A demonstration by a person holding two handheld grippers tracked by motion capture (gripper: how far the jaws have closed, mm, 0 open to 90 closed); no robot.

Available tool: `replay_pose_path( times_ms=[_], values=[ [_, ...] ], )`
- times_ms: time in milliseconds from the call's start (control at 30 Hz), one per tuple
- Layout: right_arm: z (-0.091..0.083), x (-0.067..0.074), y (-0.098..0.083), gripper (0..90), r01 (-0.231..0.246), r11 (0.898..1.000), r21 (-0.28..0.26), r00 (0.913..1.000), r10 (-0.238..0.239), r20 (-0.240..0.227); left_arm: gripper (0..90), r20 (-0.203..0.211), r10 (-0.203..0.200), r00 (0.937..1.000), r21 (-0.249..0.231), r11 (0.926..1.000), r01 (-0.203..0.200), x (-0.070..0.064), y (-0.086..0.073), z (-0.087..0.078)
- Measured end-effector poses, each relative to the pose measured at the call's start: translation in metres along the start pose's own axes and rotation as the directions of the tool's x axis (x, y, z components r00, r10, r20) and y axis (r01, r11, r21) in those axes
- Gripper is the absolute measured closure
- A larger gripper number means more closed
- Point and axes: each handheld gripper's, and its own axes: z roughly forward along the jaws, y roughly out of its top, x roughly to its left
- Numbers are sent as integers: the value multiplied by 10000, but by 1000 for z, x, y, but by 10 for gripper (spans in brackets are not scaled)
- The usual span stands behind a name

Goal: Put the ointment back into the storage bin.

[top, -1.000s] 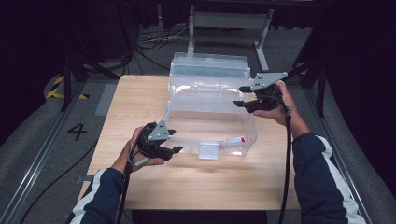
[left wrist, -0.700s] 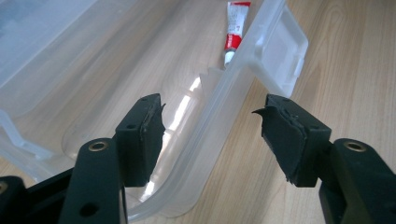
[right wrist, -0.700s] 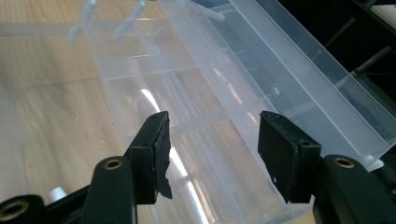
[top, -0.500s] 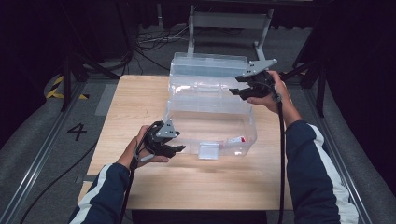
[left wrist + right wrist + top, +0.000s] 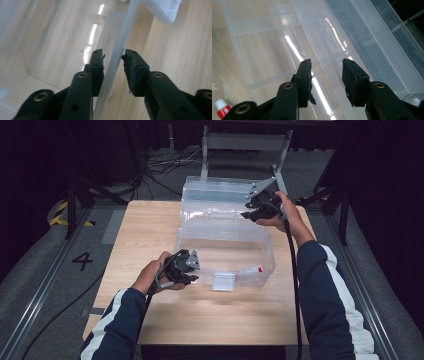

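Observation:
A clear plastic box stands open on the wooden table, its lid folded back and a clear tray behind the main tub. My left gripper is at the tub's front left wall. That wall runs between the jaws, which have just been closing and stand a sliver off it. My right gripper hovers over the tray's right end, jaws apart and just closing, with a clear ridge between them untouched. A small red-and-white tube lies inside the tub.
A white latch hangs on the tub's front wall. Bare tabletop lies left of the box and in front of it. A metal stand, cables on the floor and dark floor rails surround the table.
My left gripper slid right onto the tub's wall and its jaws narrowed. My right gripper moved left and away over the tray, its jaws also narrower.

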Motion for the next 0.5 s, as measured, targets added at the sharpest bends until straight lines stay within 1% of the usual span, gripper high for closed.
replay_pose_path(
  times_ms=[67, 133, 167, 200, 267, 300, 333, 400, 500],
  values=[
    [4, -1, 3, 648, 8, 9998, 218, 10000, -7, -37, 717, 195, -57, 9998, 128, 9999, 55, 2, 1, 3],
    [7, -1, 6, 641, 151, 9985, 517, 9999, -151, 5, 719, 280, -105, 9996, 164, 9998, 101, 2, 2, 4],
    [10, 0, 8, 628, 173, 9972, 733, 9998, -177, 54, 721, 285, -127, 9995, 180, 9998, 122, 2, 2, 4],
    [12, 1, 9, 636, 192, 9958, 900, 9995, -213, 230, 720, 285, -149, 9995, 170, 9998, 144, 2, 2, 4],
    [13, 4, 12, 674, 336, 9947, 967, 9985, -376, 397, 718, 301, -185, 9994, 139, 9997, 181, 3, 2, 4],
    [13, 6, 14, 677, 451, 9925, 1134, 9971, -517, 555, 718, 306, -190, 9994, 143, 9997, 186, 3, 2, 4],
    [14, 7, 15, 686, 495, 9914, 1207, 9968, -567, 571, 719, 310, -239, 9992, 149, 9996, 234, 3, 2, 4],
    [14, 10, 18, 703, 757, 9872, 1406, 9942, -856, 658, 718, 321, -283, 9991, 163, 9995, 278, 3, 2, 4],
    [13, 13, 21, 720, 910, 9824, 1629, 9920, -1037, 712, 718, 333, -430, 9985, 263, 9988, 421, 3, 3, 5]
  ],
)
